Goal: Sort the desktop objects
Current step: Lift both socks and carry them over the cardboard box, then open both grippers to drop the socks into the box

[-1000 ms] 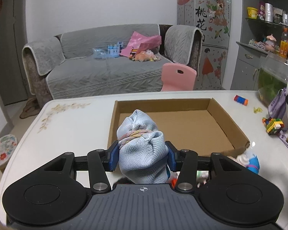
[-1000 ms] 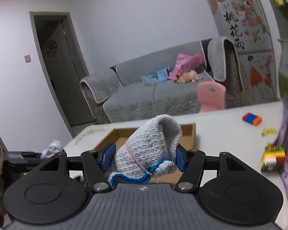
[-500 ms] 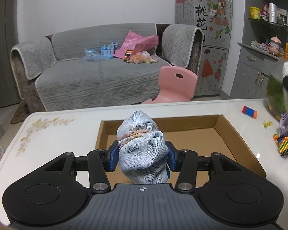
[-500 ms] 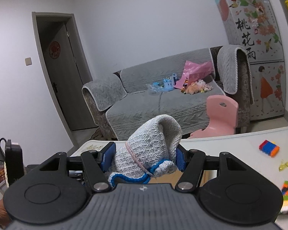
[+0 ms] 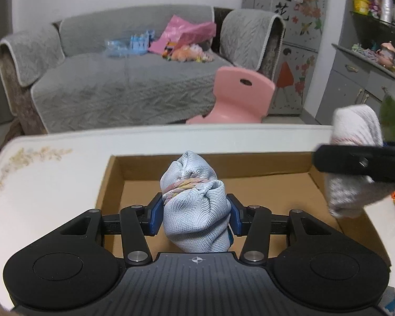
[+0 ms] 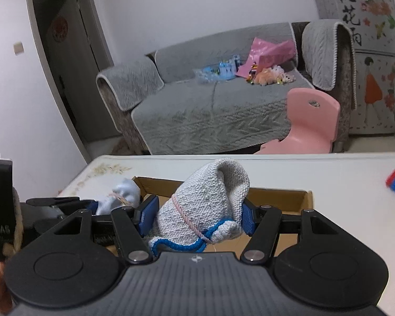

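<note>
cardboard box (image 5: pixel 113 181) (bare floor), sock bundles above

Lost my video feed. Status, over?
Left gripper shut on pale blue bundle, over cardboard box. Right gripper shut on grey knit bundle. Box floor looks bare.

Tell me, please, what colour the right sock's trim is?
Blue trim, clearest in the right wrist view.
</note>
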